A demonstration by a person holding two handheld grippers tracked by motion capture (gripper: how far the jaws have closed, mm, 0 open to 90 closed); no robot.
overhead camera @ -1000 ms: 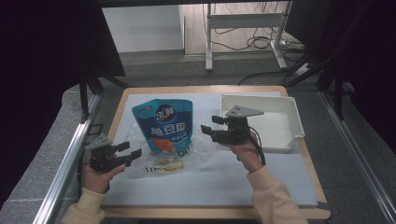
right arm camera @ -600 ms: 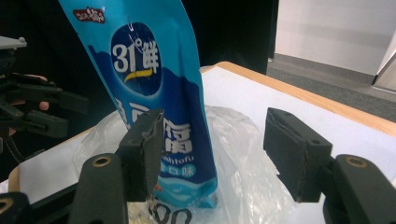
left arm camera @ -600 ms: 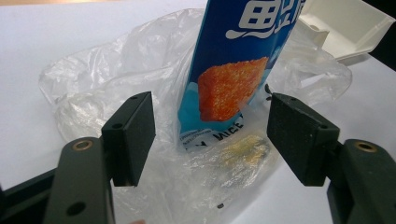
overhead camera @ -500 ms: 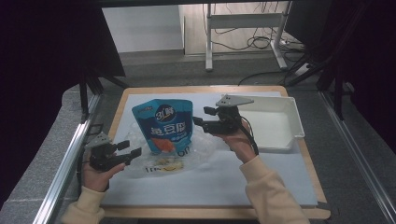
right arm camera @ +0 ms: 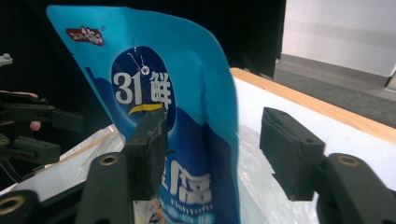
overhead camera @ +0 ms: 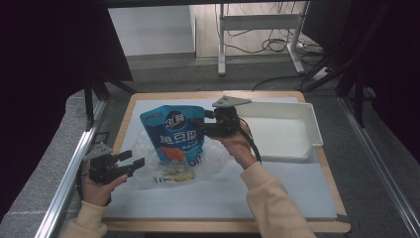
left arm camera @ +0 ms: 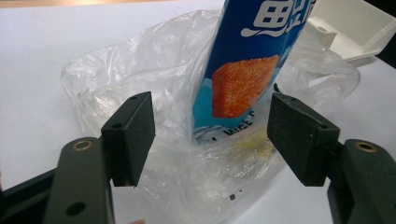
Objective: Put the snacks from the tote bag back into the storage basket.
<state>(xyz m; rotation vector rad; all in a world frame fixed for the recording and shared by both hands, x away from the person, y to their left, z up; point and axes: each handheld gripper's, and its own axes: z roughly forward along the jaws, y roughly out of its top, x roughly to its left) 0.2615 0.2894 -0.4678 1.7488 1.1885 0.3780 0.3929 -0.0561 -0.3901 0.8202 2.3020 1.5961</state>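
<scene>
White tabletop (overhead camera: 277, 193), tray (overhead camera: 302, 148) at 2 o'clock. Blue snack pouch (overhead camera: 174, 134) stands upright in a clear plastic bag (overhead camera: 208, 161) mid-mat. Right hand-held gripper (overhead camera: 200, 130) has its jaws around the pouch's edge, just been closing, not pinching yet. Left hand-held gripper (overhead camera: 136, 162) at 8 o'clock, jaws spread by the bag.

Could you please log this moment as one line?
left claw: open by clear plastic bag | right claw: closing around upright blue snack pouch, not gripping | white tray: empty
</scene>
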